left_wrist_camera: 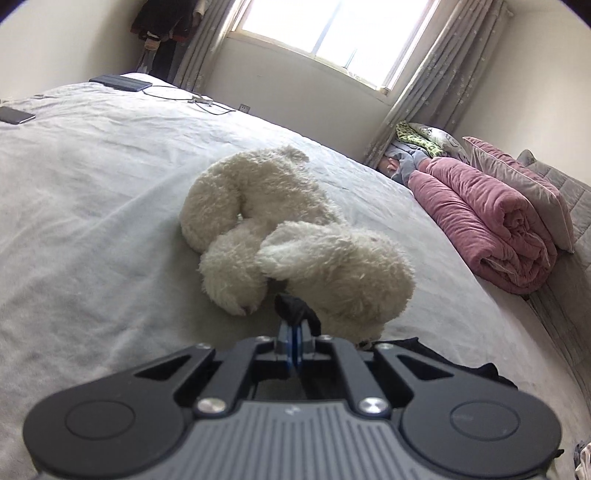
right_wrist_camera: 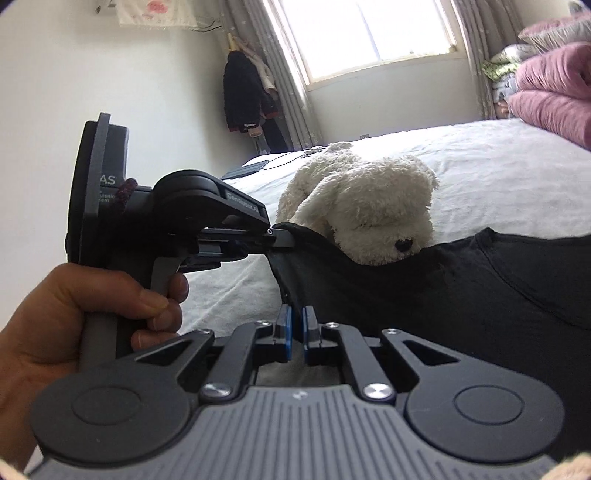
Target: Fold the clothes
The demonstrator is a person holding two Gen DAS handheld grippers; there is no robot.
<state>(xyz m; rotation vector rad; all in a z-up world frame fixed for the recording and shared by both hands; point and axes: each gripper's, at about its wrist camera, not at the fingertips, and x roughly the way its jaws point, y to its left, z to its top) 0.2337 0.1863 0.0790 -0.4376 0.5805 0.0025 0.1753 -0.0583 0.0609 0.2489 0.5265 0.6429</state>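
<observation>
Both grippers pinch one edge of the black shirt: the left gripper (right_wrist_camera: 286, 236) and the right gripper (right_wrist_camera: 295, 325) lift the black shirt (right_wrist_camera: 424, 295) off the bed (right_wrist_camera: 498, 177) beside the toy dog (right_wrist_camera: 362, 210), so it hangs flat for folding.

we see daylight flooding from the blown-out window (left_wrist_camera: 325, 33); the bed (left_wrist_camera: 92, 177) is softly lit, shadows faint; fisheye bends the edges, corners darken; the black garment (right_wrist_camera: 461, 295) loses detail
</observation>
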